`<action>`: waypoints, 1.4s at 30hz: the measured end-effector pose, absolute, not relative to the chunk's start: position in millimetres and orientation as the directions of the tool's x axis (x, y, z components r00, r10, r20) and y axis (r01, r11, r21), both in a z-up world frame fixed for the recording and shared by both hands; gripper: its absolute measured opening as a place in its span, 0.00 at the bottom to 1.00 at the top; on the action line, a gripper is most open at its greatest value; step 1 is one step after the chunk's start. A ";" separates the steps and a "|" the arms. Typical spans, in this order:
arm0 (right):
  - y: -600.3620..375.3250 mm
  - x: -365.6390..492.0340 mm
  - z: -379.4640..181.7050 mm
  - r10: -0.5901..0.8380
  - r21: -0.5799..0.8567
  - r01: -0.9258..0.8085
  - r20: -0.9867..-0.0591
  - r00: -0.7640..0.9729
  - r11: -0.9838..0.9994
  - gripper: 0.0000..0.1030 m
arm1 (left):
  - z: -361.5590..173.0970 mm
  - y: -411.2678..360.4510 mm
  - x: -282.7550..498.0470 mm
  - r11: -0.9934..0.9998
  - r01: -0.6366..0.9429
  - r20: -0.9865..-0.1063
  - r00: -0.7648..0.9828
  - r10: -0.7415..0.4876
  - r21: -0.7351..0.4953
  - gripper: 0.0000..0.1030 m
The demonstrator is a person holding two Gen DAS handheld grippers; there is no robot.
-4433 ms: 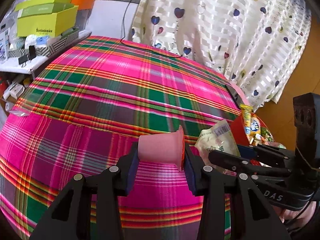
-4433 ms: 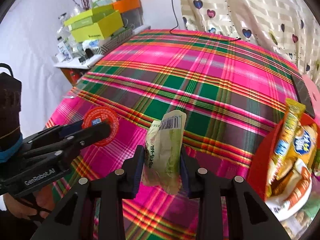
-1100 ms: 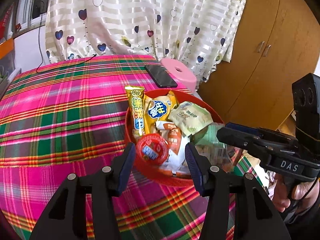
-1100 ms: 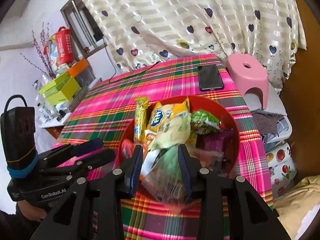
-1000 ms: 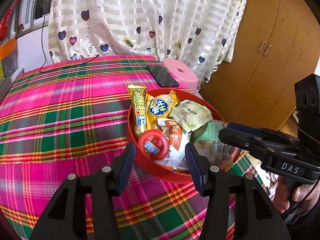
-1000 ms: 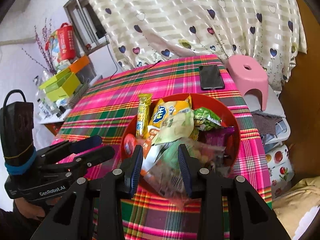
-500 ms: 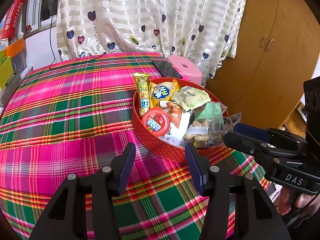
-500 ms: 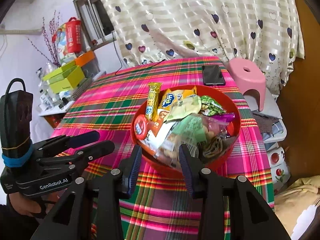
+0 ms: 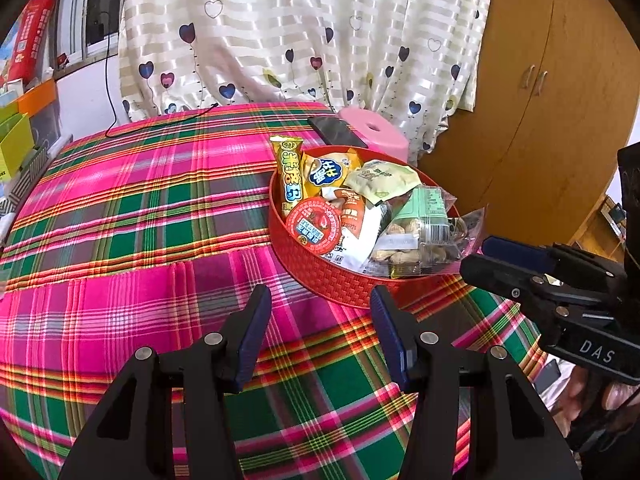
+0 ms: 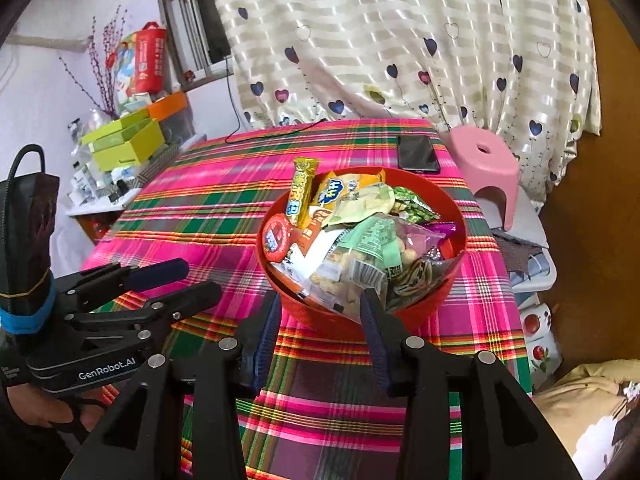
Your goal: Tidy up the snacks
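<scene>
Nearest the left wrist camera, the left gripper hangs above the plaid tablecloth with its jaws spread wide and nothing between them, just short of the near wall of the red basket. The right gripper is likewise released: its jaws have just been opening, and they stand apart and empty in front of the basket's near wall, with a clear bag of nuts lying over the rim just beyond the fingertips.

The basket sits near the table's right edge and holds all the snacks in view. A round red-lidded cup leans against its left inner wall. Beside it lie an orange-and-white packet and the nut bag with a pale green label. Further back stand a tall yellow bar, a yellow biscuit pack and a cream pouch. A green packet and a purple wrapper sit toward the right side.

Beyond the basket, a black phone lies flat on the cloth. Past the table edge stands a pink stool, then a heart-print curtain.
</scene>
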State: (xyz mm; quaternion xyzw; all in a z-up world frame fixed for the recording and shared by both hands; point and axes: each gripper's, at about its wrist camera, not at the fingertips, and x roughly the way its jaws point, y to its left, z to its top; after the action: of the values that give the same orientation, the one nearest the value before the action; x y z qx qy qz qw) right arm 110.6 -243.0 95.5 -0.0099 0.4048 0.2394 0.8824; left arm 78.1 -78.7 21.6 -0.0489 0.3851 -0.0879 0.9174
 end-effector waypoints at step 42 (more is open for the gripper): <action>-246.8 148.4 78.9 0.415 0.232 -0.385 -0.757 0.505 0.893 0.38 | 11.7 -81.7 112.7 0.973 0.146 -0.718 0.657 -0.230 -0.178 0.51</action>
State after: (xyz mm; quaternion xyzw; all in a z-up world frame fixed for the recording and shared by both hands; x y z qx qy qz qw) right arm 148.4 -246.8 78.9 0.0167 0.4410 0.2307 0.8672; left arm 112.7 -81.7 11.7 -0.0523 0.4010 -0.1036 0.9087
